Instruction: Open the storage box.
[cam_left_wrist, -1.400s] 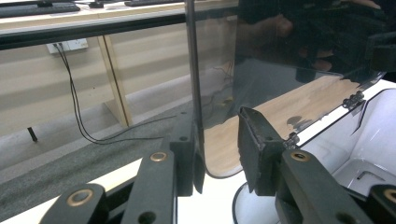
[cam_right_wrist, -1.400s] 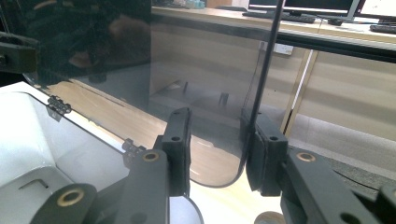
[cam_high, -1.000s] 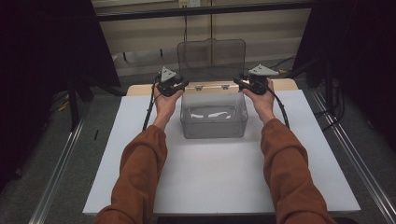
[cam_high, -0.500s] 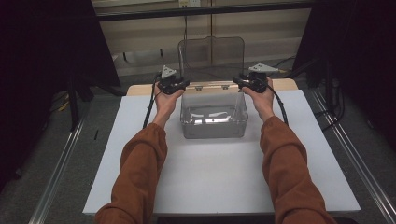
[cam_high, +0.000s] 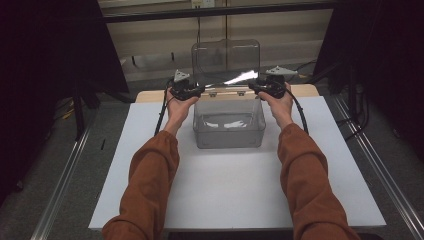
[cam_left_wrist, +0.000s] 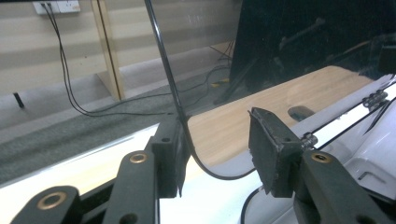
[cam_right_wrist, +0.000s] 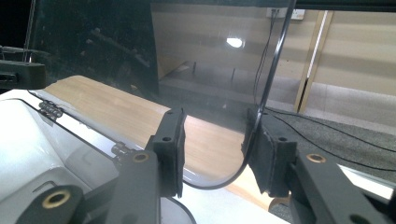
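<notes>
while both claws, left claw (cam_high: 199, 90) and right claw (cam_high: 253, 88), have just been spreading off the upright lid (cam_high: 226, 60) of the box (cam_high: 229, 124), each should back straight outward without nudging it.

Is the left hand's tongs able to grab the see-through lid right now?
Probably yes. The left tongs already straddle the corner edge of the upright clear plastic lid of the clear plastic box; their jaws have just been opening, with a gap on one side and nothing blocking.

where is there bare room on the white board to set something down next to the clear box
Free: the wide white board between the forearms, in front of the clear plastic box, plus strips on both sides. Crowded: the box's rear corners, where left gripper and right gripper straddle the raised lid.
</notes>
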